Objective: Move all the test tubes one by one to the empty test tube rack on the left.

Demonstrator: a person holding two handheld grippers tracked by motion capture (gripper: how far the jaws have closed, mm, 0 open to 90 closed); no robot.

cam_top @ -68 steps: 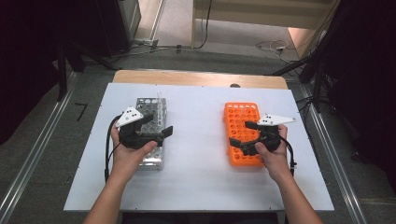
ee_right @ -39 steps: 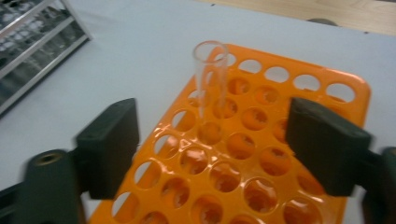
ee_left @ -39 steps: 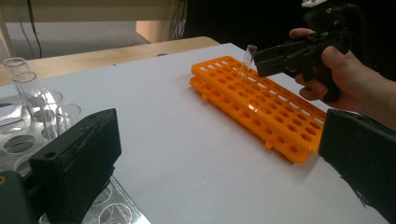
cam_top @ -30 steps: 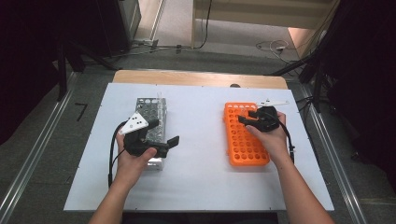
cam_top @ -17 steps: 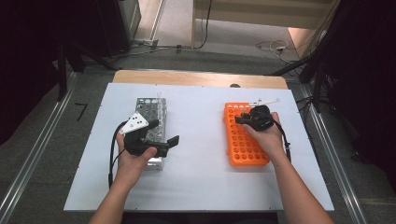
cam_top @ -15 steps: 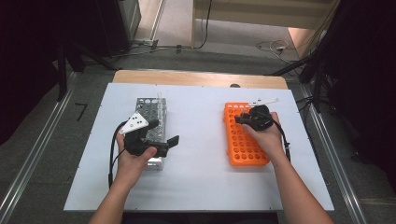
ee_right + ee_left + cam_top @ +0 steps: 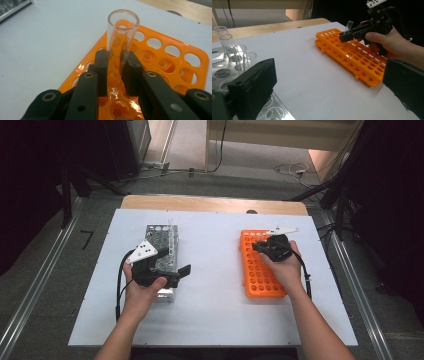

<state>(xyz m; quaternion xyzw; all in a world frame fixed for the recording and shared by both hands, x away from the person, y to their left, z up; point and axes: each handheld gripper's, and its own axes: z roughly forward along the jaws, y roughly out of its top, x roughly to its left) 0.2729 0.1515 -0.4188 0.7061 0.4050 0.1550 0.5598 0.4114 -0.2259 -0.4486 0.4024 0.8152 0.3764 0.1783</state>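
Note:
A clear glass test tube [image 7: 122,32] stands upright in a hole at the far left corner of the orange rack [image 7: 175,53]. My right gripper [image 7: 116,60] has just been closing on it, and its pads now press the tube from both sides. From above, the right gripper [image 7: 260,246] sits over the far end of the orange rack [image 7: 260,275]. My left gripper [image 7: 182,272] is open with nothing between its jaws, and points right from the near end of the metal rack [image 7: 160,237]. Several glass tubes [image 7: 227,40] stand in that rack.
The white table top [image 7: 215,310] lies bare between the two racks and along the front. A wooden strip [image 7: 210,204] runs along the far edge. Each gripper trails a black cable back past the person's forearm.
The right gripper has moved from the near part of the orange rack to its far end and closed on the tube. The left gripper has swung its jaws to the right.

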